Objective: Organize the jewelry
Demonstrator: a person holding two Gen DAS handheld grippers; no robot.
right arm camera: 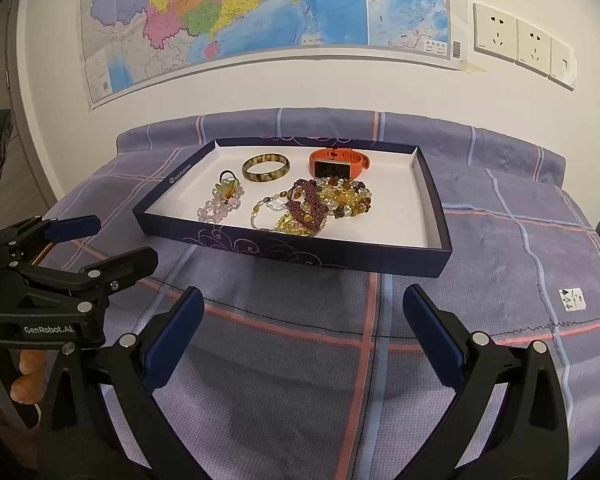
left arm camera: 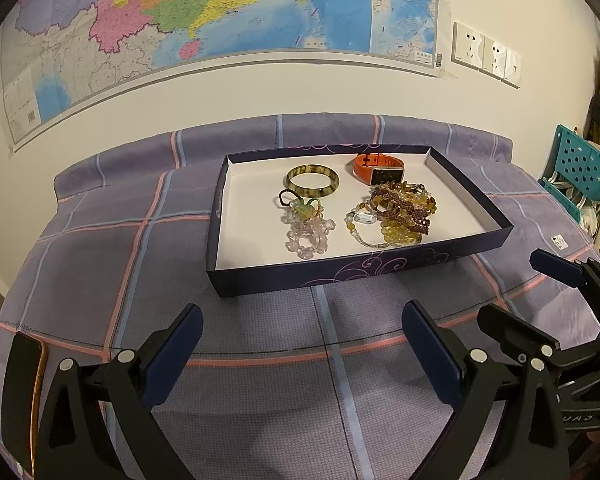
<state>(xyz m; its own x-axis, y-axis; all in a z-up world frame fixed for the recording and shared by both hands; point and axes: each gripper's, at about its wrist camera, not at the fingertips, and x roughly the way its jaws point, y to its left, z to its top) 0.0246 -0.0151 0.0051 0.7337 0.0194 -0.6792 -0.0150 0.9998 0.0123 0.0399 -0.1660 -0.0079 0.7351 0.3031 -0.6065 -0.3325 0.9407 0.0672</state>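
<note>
A phone [left arm camera: 24, 400] lay at the far left on the purple plaid cloth [left arm camera: 100, 248] that covered the worktop. The left hand-held gripper [left arm camera: 302, 344] hovered above the cloth in front of the box, its two blue-padded fingers spread wide with nothing between them. Beyond it sat the shallow dark-blue box [left arm camera: 380, 270] with a white floor, holding all the jewelry. In its left part lay a string of pale pink beads with a green charm [left arm camera: 306, 224], and just behind that a mottled green bangle [left arm camera: 313, 180]. To the right was a tangled heap of amber and dark red bead strands [left arm camera: 396, 216], touching an orange watch [left arm camera: 380, 168] near the far wall of the box. The right hand-held gripper [right arm camera: 303, 328] hung right of the left one, also short of the box, its fingers equally wide apart and empty. A map [right arm camera: 260, 12] hung on the wall behind, with sockets [right arm camera: 516, 40] to its right.
</note>
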